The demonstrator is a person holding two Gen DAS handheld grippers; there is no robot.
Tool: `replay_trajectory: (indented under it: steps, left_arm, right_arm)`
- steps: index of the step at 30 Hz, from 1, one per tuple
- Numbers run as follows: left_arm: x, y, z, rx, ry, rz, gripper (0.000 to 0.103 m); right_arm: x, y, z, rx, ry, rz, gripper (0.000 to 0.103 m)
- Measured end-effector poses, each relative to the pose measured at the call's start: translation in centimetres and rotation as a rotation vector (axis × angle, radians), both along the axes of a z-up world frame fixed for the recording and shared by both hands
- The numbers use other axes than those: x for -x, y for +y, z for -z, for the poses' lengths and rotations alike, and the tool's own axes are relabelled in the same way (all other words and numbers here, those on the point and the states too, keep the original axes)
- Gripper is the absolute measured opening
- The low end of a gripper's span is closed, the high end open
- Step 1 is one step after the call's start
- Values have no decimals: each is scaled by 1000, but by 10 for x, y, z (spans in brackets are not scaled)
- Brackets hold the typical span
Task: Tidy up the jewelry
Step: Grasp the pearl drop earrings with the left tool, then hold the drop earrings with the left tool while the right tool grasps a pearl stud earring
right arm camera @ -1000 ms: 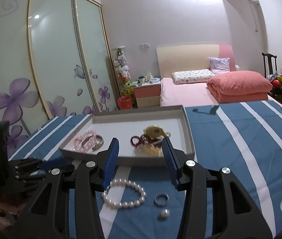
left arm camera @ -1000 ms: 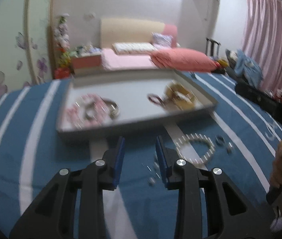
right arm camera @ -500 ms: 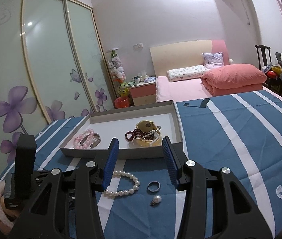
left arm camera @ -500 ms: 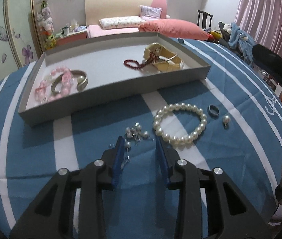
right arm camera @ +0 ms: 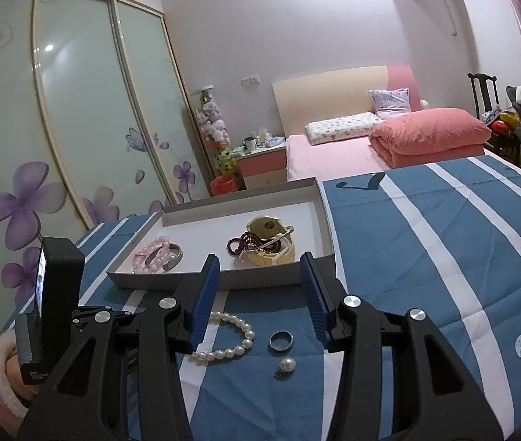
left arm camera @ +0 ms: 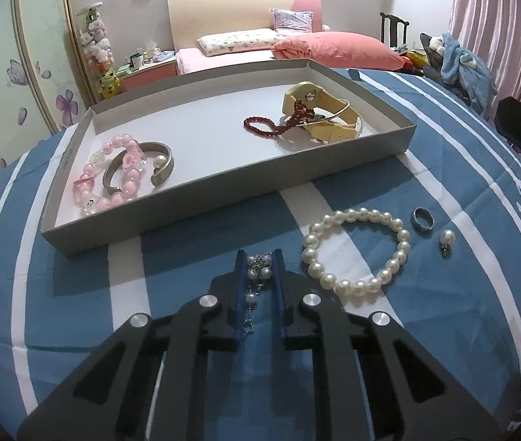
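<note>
A grey tray (left arm camera: pixel 201 189) (right arm camera: pixel 223 281) on the blue striped cloth holds a pink bead bracelet (left arm camera: pixel 113 180), a silver bangle (left arm camera: pixel 157 161), a dark red bead string (left arm camera: pixel 264 126) and a cream watch (left arm camera: pixel 319 110). My left gripper (left arm camera: pixel 259 257) is low on the cloth, its jaws closing around a small pearl chain piece (left arm camera: pixel 258 270). Right of it lie a white pearl bracelet (left arm camera: pixel 356 250) (right arm camera: pixel 231 334), a silver ring (left arm camera: pixel 423 217) (right arm camera: pixel 281 340) and a loose pearl pendant (left arm camera: pixel 446 240) (right arm camera: pixel 286 365). My right gripper (right arm camera: pixel 260 264) is open and empty above them.
A bed with pink bedding (right arm camera: pixel 407 136) and a nightstand (right arm camera: pixel 260 161) stand behind the table. Sliding wardrobe doors with purple flowers (right arm camera: pixel 58 147) fill the left. A chair with clothes (left arm camera: pixel 455 62) is at the right.
My left gripper has dropped down onto the cloth and narrowed its jaws around the small pearl chain piece. My right gripper has drawn back and up slightly, staying open.
</note>
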State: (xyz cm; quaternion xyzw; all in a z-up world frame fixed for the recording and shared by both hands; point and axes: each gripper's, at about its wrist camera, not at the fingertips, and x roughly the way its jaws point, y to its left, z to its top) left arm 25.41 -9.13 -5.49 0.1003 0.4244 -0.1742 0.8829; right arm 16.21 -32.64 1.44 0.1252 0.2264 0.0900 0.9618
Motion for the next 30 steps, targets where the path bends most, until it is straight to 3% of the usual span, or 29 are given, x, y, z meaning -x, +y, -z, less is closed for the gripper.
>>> replay_trajectory:
  steps: [9,17,21,30]
  left_arm:
    - [-3,47,-3,3,-8,-125,13]
    - [0,103,-6,23,-7,-242,11]
    - [4,110,-7,27,-10,-244,11]
    - [7,107,-9,38,-21,-236,11]
  right_arm:
    - [3,-3,4,2,40,0,47]
    - [0,7,28,77,199,-28,47]
    - [-4,16,42,133,281,-40,46]
    - [-16,24,55,175,387,-31,32]
